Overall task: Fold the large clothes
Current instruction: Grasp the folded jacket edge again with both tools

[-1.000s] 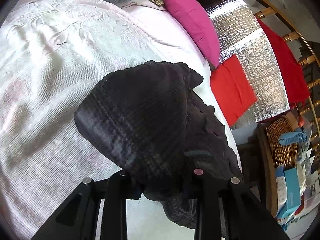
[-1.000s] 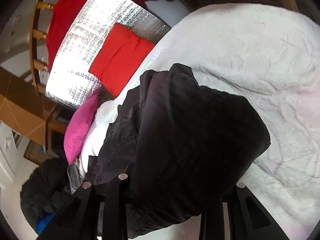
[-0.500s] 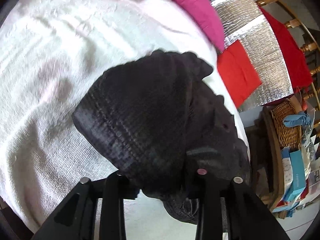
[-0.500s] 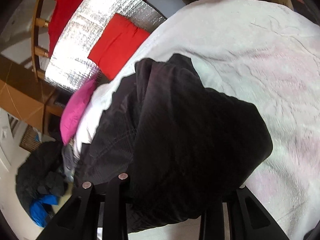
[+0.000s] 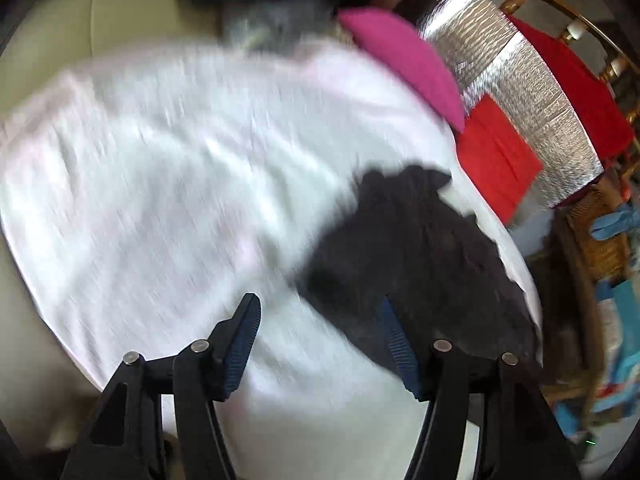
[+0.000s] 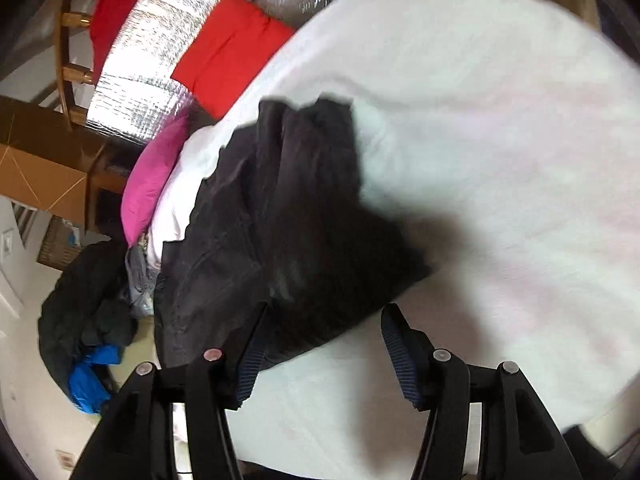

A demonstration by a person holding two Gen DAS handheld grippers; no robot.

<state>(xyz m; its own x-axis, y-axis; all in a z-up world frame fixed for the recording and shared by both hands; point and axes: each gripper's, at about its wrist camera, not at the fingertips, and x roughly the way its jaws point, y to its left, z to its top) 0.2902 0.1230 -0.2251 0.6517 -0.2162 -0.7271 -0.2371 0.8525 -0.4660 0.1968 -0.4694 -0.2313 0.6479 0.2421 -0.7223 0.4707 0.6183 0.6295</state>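
Both grippers, left gripper (image 5: 318,320) and right gripper (image 6: 324,330), are opening with nothing pinched; black garment (image 6: 296,220) lies mid-frame on the white bedspread (image 6: 500,120).

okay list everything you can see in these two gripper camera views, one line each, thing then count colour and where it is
Garment: one, black, folded in a heap on the bed near its cushion-side edge.
Bed cover: one, white, spread over the bed.
Cushion: one, pink, at the bed's edge beside the silver sheet.
Silver sheet: one, shiny foil, against the wooden rail.
Red cloths: two, one lying on the silver sheet, one beyond it by the rail.
Clothes pile: one, dark with a blue piece, on the floor beside the bed.
Wicker basket: one, brown, right of the bed.
Left hand-held gripper: one, black, jaws opening, nothing between them.
Right hand-held gripper: one, black, jaws opening, garment edge against one finger.
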